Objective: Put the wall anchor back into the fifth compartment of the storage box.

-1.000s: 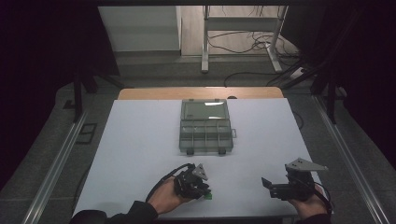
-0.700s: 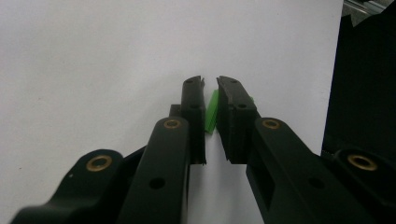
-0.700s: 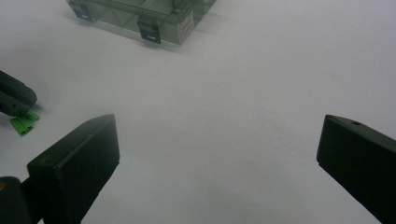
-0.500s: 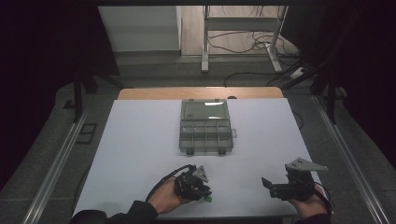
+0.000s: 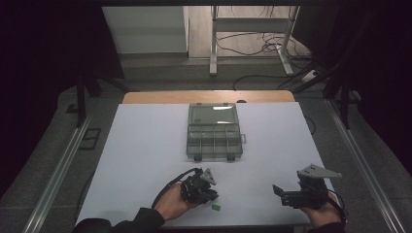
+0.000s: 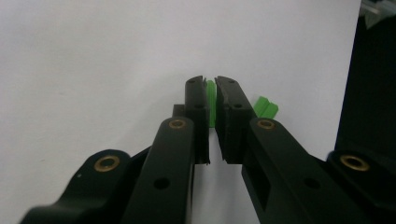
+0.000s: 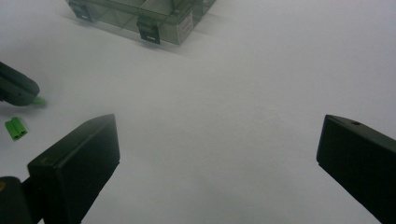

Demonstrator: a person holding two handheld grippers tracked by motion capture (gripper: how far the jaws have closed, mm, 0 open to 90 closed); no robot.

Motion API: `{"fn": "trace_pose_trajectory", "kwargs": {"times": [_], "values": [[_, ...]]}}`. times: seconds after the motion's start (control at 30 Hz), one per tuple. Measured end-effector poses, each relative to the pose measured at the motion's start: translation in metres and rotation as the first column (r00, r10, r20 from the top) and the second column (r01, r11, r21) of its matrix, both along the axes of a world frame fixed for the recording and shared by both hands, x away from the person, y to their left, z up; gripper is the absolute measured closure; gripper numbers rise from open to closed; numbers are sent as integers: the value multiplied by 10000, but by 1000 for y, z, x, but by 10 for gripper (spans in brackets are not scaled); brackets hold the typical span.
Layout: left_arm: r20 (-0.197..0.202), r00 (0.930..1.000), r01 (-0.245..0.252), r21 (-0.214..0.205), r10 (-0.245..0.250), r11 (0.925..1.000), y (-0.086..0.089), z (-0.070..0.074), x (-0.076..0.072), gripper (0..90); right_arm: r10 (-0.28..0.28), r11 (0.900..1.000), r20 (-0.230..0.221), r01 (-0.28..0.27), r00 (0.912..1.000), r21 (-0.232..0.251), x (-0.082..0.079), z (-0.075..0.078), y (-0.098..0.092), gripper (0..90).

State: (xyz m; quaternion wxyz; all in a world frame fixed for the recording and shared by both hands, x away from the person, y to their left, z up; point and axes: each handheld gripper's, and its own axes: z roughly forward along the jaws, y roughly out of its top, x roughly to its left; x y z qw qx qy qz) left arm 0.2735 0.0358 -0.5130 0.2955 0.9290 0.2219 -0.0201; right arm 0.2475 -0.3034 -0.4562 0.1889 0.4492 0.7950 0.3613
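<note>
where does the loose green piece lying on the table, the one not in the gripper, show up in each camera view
High view: the loose green piece lies near the bottom edge, just right of the left gripper.
Left gripper view: right of centre, beside the right-hand jaw.
Right gripper view: at the far left edge.
Shared landmark: the white table surface it lies on; the clear compartment box shows in the high and right gripper views.

Left gripper point(image 6: 210, 93): two matte black jaws, flat-faced and blocky, each arm carrying brass-coloured pivot bushings and small dark screw holes. High view: compact black body on the left gripper, small grey three-cornered plate on top, thin black cable looping off toward the wrist. Right gripper point(image 5: 278, 190): black body, larger grey three-cornered plate, cable trailing at the wrist; its jaws are plain black slabs with bevelled tips. Left forearm wears a dark sleeve, possibly black; dim light.
</note>
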Motion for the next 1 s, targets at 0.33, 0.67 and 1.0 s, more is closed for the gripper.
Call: {"fn": "trace_pose_trajectory", "kwargs": {"times": [0.33,0.67,1.0], "values": [[36,9977,-674,-406,676,9969,10,11,8,844,3,10000,-16,-3,10000,-51,0,0,-1,0],[121,9942,-1058,-652,1068,9923,21,24,22,845,14,10000,-44,-14,10000,-74,1,-1,0,0],[281,9885,-1457,-804,1484,9861,32,35,34,841,29,10000,-76,-29,10000,-89,1,-1,0,0]]}}
